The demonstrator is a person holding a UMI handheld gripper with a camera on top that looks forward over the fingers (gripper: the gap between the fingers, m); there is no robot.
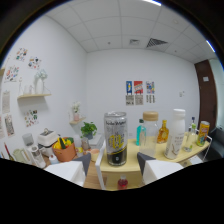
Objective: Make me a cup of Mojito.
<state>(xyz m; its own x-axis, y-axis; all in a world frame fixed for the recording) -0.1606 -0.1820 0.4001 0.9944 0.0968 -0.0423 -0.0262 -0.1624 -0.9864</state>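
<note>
Gripper view: my gripper point(115, 159) spread apart, can point(115, 138) standing between the fingers, gaps either side.
Beyond it: teal bottle point(141, 132), amber bottle point(163, 132), white bottle point(177, 134); orange pot point(64, 150) alongside.

You see a can point(115, 138) with black, white and yellow print, and a teal bottle point(141, 132) beside an amber one point(162, 132).

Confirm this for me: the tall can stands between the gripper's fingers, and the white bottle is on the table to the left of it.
One thing is wrong. The gripper view shows the white bottle on the table to the right of the can, past the teal and amber bottles, not to its left. The rest holds: the can stands between the fingers of the gripper, with a gap at either side.
</note>
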